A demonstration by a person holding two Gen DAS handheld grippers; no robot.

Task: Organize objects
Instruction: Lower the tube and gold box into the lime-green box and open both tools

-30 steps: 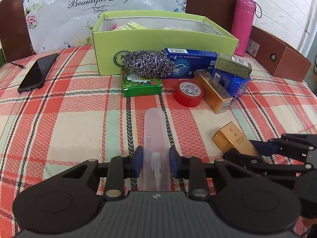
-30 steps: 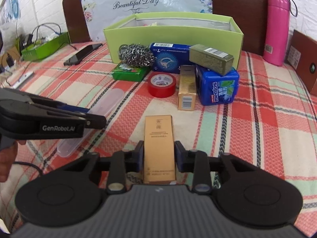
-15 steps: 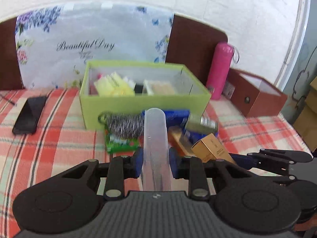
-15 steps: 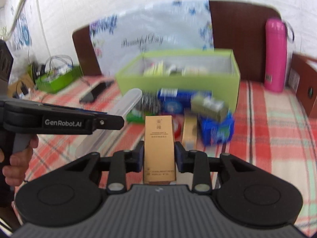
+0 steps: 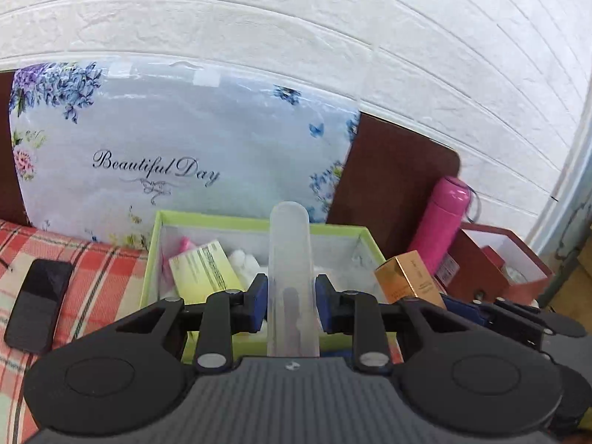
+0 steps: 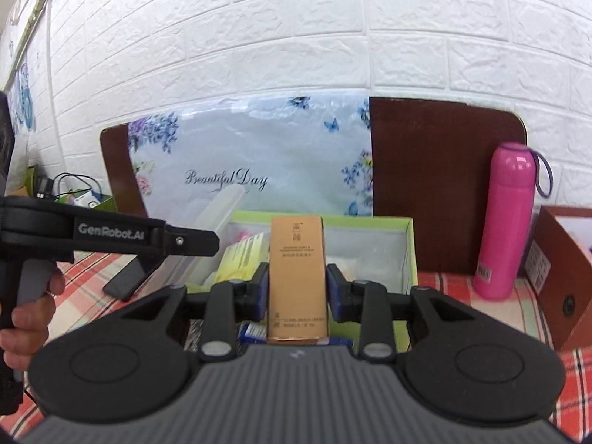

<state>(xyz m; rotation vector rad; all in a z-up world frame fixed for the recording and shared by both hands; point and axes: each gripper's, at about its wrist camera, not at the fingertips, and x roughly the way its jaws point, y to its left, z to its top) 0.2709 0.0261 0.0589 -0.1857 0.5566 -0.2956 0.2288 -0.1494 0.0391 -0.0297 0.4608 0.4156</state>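
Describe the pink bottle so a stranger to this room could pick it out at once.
Start at the white brick wall and the dark brown board leaning against it. On the checked cloth in front of that board, right of the green box, stands the pink bottle. It is the only tall, upright, round thing there, with a purple loop at its cap; its neighbours are all boxes.

Bright, even daylight, both views; source possibly at right, past frame edge. White brick wall (image 6: 333, 37) near overexposed. Strong fisheye bending, dark vignette at corners. Slight softness throughout; translucent case (image 5: 290, 277) hazy. Shadows soft; mild glare on floral bag (image 5: 185, 140).
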